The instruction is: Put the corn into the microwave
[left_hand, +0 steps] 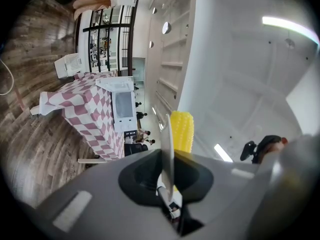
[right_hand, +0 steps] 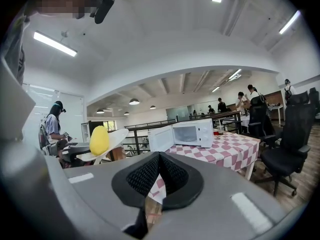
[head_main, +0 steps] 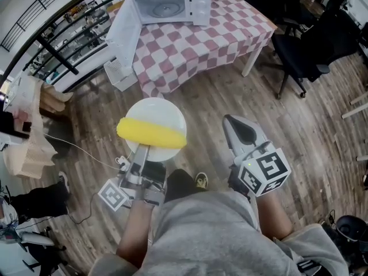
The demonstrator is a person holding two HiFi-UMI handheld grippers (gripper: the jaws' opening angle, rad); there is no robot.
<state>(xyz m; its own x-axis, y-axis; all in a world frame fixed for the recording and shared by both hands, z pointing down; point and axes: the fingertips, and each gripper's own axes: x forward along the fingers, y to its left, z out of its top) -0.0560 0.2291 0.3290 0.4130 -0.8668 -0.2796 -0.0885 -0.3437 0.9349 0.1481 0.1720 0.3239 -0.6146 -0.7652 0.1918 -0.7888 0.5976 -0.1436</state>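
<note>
Red-and-white checked cloth covers the worktop [head_main: 195,48], which stands well ahead of the person across a stretch of wooden floor [head_main: 310,125]. On its far part sits the white microwave [head_main: 172,4], cavity facing the person. Its door [head_main: 122,36] is swung wide open to the left in the head view.

Nearer in, a white plate [head_main: 156,112] is held out level above the floor. The left claw [head_main: 142,149] is clamped narrow on its near rim, and the left gripper view shows the rim pinched edge-on between the jaws. The corn [head_main: 151,133] lies on the near half of the plate, just beyond that claw. Its long axis runs crosswise to the line from claw to microwave.

The right claw [head_main: 234,124] hangs beside the plate and apart from it, jaws together on nothing.

My reading is that the plate must travel straight ahead and somewhat leftward to the open cavity. The corn would then enter broadside, so the plate has to stay level.
</note>
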